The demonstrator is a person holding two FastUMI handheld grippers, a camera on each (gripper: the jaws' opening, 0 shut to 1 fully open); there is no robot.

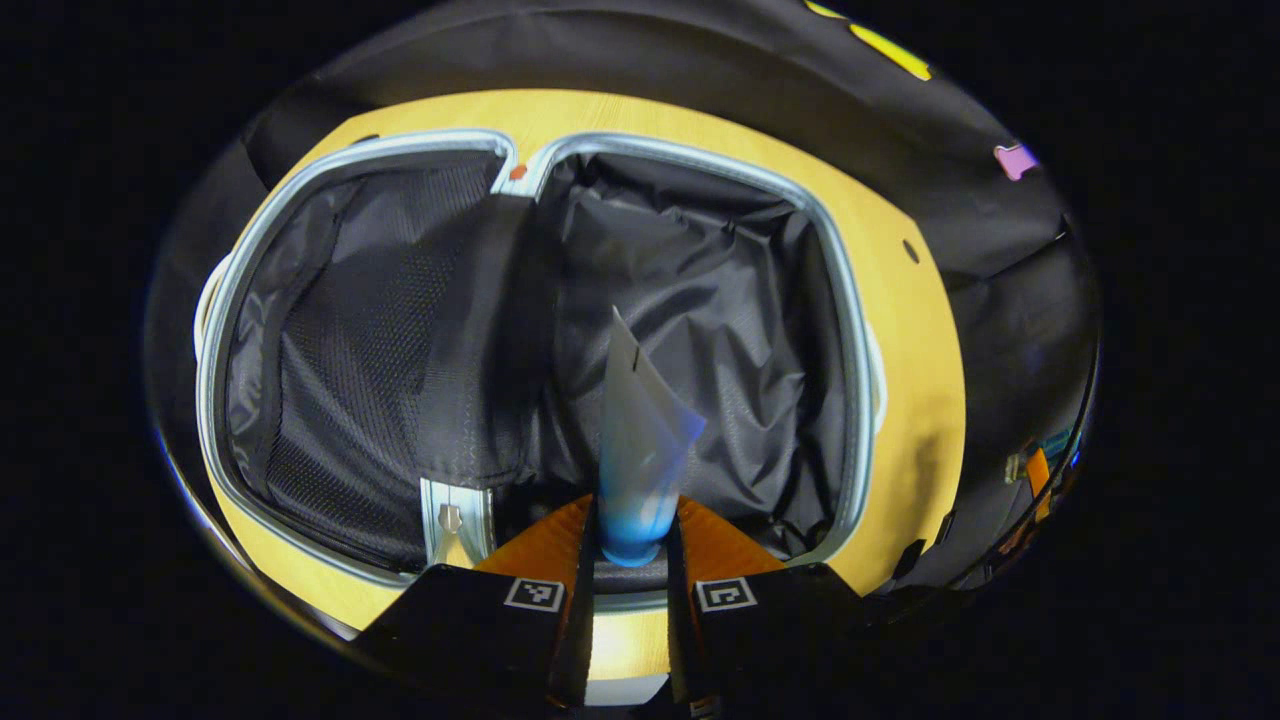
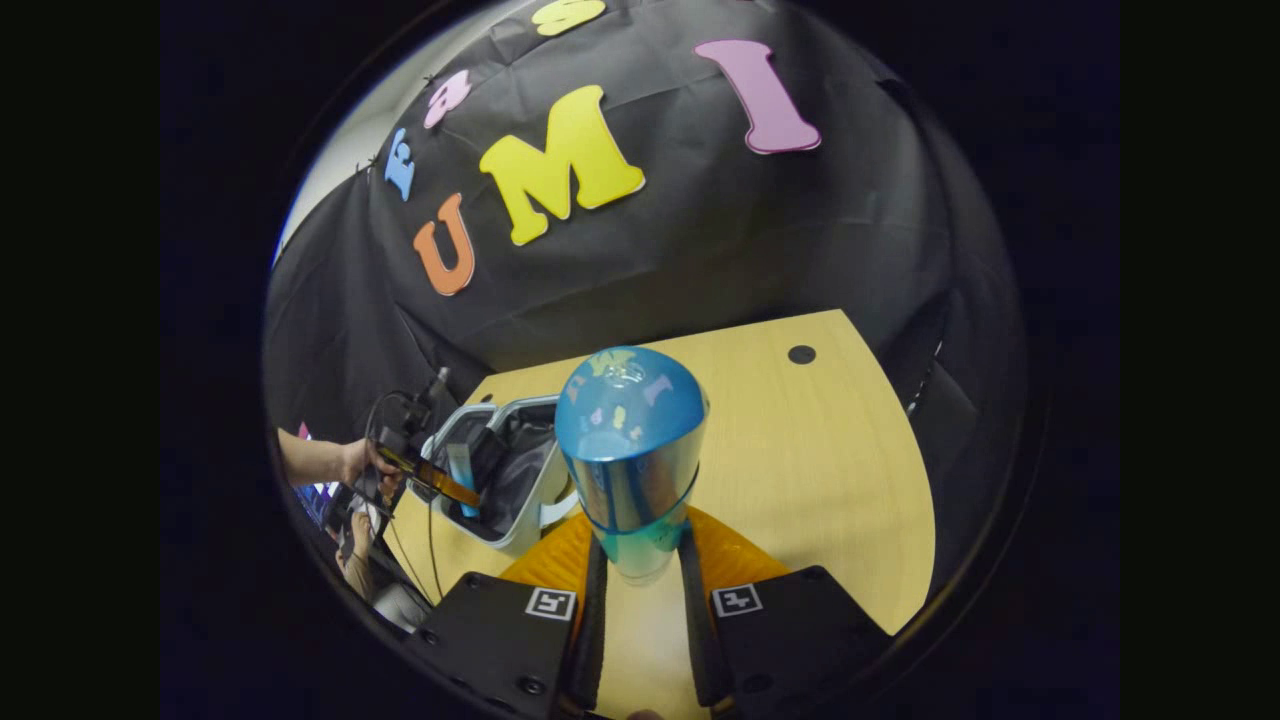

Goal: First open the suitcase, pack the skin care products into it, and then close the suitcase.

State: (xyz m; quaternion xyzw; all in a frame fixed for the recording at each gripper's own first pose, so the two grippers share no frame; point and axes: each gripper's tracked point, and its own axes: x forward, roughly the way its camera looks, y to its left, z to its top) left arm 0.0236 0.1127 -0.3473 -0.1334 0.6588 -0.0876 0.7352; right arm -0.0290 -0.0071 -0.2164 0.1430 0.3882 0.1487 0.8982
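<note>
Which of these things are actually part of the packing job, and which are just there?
Job:
suitcase, open
tube in left gripper
bottle in right gripper

Just there:
table
cable

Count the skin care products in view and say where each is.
2. A tube is held by the left gripper over the open suitcase; a blue bottle sits in the right gripper. Others may be hidden.

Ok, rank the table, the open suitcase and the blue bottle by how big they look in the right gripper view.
1. Table, largest.
2. Blue bottle; it sits close to the camera between the right gripper jaws, so it looks oversized.
3. Suitcase, smallest here because it lies farther off.
</note>
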